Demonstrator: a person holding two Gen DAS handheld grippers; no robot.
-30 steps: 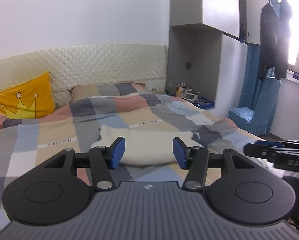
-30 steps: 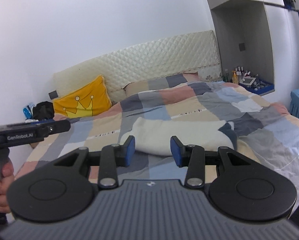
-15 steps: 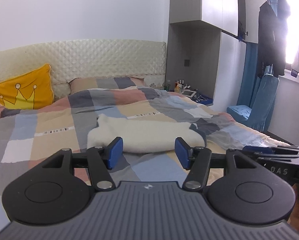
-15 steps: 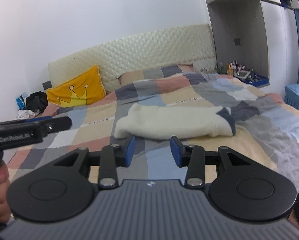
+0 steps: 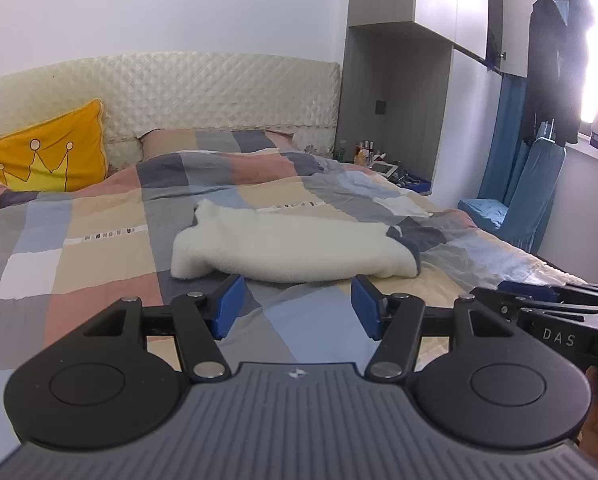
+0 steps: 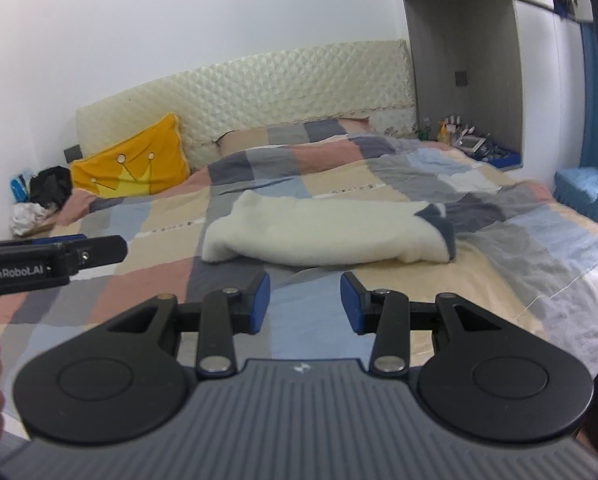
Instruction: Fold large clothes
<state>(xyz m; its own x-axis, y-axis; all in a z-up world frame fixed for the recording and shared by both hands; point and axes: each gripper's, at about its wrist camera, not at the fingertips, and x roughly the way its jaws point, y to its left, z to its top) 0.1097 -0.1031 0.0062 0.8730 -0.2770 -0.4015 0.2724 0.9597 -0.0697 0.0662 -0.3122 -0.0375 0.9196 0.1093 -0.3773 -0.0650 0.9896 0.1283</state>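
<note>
A cream fleece garment with a dark grey-blue edge at its right end lies bundled lengthwise across the checked duvet. In the right wrist view the same garment sits just beyond the fingertips. My left gripper hangs over the duvet in front of the garment, open, with nothing between its blue pads. My right gripper is likewise open and empty, its jaws narrower. Neither touches the cloth. Each gripper's side shows in the other's view.
A yellow crown cushion leans on the quilted headboard. A bedside niche with bottles and a blue-covered chair stand to the right. Dark clothes hang by the window. A dark bag lies left of the bed.
Both grippers have sunk toward the bed, so the garment now sits higher in each view and nearer the fingertips. The left jaws stand slightly wider.
</note>
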